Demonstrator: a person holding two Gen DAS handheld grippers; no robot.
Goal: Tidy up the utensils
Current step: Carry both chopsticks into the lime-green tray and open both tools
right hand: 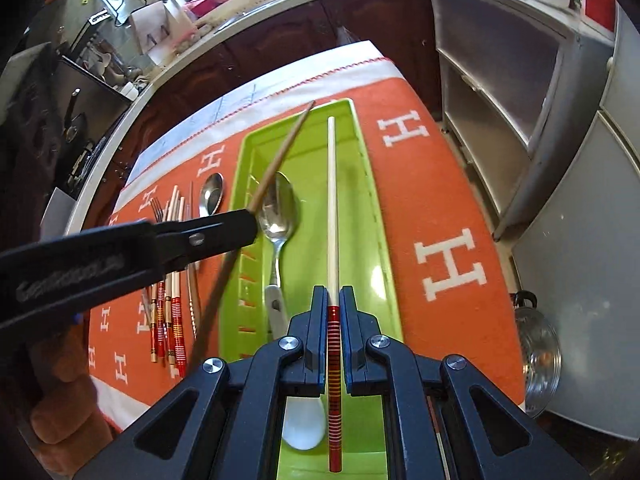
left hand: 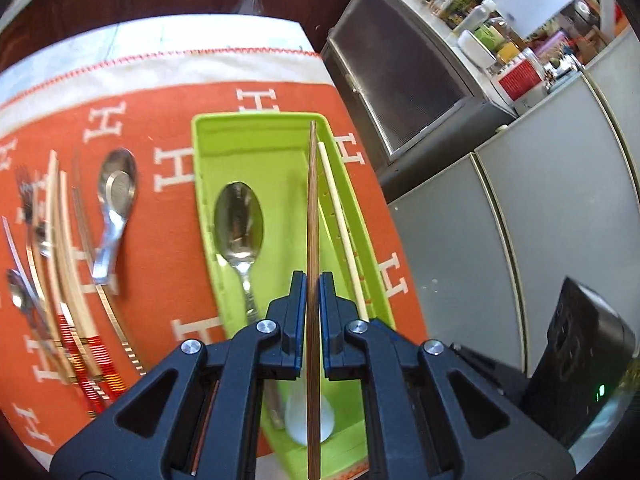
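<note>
A lime green tray (left hand: 256, 136) (right hand: 384, 216) lies on an orange cloth with white H letters. In it lie a steel spoon (left hand: 239, 220) (right hand: 279, 212) and a white spoon (left hand: 298, 420) (right hand: 303, 428). My left gripper (left hand: 313, 280) is shut on a brown wooden chopstick (left hand: 313, 208) held above the tray; it also shows in the right wrist view (right hand: 280, 160). My right gripper (right hand: 333, 294) is shut on a cream chopstick with a red-striped end (right hand: 332, 200), held over the tray's right side; it shows in the left wrist view (left hand: 340, 216).
Left of the tray on the cloth lie a short steel spoon (left hand: 114, 208) (right hand: 212, 196), several striped chopsticks (left hand: 76, 280) (right hand: 170, 296), a fork (right hand: 158, 210) and other cutlery. Grey cabinets (left hand: 520, 220) stand to the right, a steel pot lid (right hand: 540, 356) on the floor.
</note>
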